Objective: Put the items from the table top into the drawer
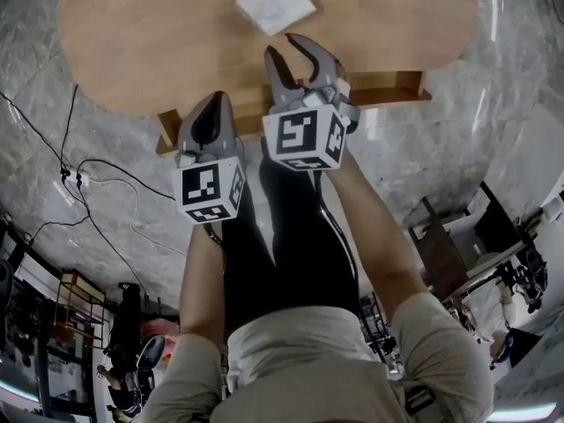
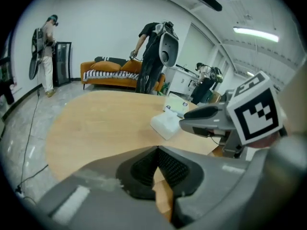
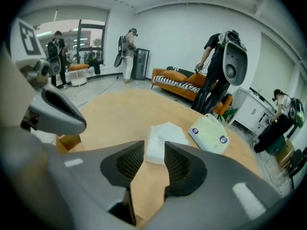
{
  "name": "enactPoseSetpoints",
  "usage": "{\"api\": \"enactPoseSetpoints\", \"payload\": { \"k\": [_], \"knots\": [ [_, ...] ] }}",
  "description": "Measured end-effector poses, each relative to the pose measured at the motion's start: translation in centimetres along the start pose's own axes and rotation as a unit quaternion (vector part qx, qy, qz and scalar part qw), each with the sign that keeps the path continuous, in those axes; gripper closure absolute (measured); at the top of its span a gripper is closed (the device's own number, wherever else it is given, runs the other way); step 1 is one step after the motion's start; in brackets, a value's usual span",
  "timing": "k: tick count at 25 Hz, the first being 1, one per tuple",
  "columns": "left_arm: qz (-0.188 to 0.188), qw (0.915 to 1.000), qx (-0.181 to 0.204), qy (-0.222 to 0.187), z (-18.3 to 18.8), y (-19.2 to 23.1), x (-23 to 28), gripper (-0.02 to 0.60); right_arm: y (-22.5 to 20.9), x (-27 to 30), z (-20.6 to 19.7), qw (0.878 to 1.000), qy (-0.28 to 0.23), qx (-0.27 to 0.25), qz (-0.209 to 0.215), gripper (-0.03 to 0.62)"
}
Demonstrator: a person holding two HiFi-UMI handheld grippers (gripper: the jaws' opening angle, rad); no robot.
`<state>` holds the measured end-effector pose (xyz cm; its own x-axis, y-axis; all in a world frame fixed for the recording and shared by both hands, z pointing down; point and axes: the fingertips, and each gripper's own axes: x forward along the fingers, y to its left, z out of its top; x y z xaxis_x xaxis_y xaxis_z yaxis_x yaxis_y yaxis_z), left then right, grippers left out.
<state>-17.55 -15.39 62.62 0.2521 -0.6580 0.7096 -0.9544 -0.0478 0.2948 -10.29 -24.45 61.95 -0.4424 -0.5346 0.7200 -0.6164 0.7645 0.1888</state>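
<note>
Left gripper (image 2: pixel 156 151): jaws pressed together, empty, above the open drawer (image 1: pixel 392 85).
Right gripper (image 3: pixel 154 150): jaws apart, empty, facing the tissue pack (image 3: pixel 163 140).
Tissue pack: on the table (image 1: pixel 132 33), beside a pale green wipes packet (image 3: pixel 209 134).

Bright even ceiling light, heavy fisheye warp, dark vignetted corners

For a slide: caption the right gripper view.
Open right gripper facing a white pack and pale green packet on a wooden table.
</note>
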Motion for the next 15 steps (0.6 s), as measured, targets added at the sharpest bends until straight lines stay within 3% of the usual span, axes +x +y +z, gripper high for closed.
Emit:
{"api": "enactPoseSetpoints", "payload": {
  "k": [10, 15],
  "knots": [
    [0.005, 0.9998, -0.021, 0.005, 0.2, 1.4, 0.8, 0.561, 1.2, 5.1, -3.1, 0.989, 0.071, -0.128, 0.004, 0.413],
    [0.006, 0.9994, -0.032, 0.007, -0.1, 1.6, 0.3, 0.561, 0.9, 5.3, -2.6, 0.988, 0.061, -0.144, -0.002, 0.530]
  ]
}}
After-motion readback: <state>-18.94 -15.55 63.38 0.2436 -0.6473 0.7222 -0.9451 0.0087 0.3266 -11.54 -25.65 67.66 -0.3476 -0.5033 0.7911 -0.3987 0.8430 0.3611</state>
